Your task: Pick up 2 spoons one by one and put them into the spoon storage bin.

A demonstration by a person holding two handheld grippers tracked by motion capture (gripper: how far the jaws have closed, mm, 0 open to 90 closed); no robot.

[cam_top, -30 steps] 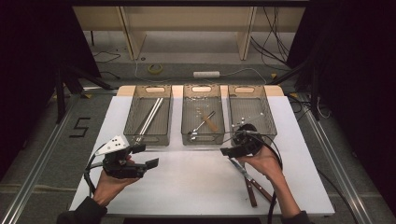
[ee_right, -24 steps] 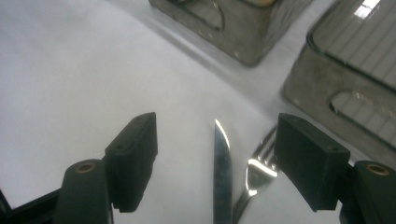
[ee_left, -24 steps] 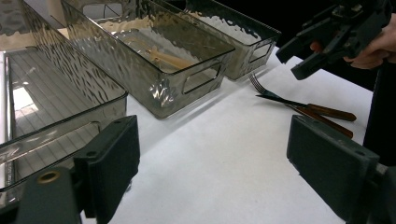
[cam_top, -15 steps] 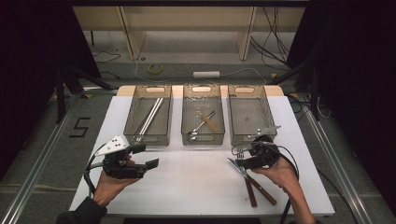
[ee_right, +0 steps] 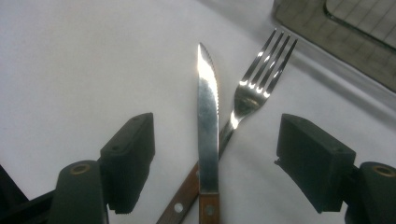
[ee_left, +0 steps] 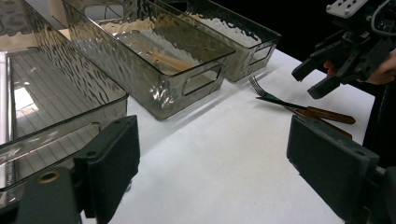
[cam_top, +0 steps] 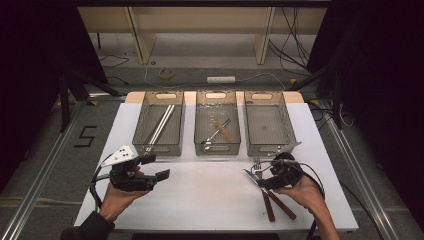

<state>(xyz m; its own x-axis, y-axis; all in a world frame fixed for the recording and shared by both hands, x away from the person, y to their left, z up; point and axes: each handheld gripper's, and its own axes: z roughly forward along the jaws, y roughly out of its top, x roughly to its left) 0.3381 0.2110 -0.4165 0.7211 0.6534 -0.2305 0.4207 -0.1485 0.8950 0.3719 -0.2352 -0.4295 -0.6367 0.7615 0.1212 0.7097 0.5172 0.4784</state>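
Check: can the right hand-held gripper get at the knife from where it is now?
Probably yes. The right hand-held gripper is open, with its jaws either side of the knife. Nothing lies between them. One snag: the knife lies across the fork, so closing low, near the handles, could catch both.

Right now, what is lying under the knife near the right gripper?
Under the knife lies a fork, crossed beneath the blade on the white table. Its tines and wooden handle show; the stretch of its neck under the blade is covered.
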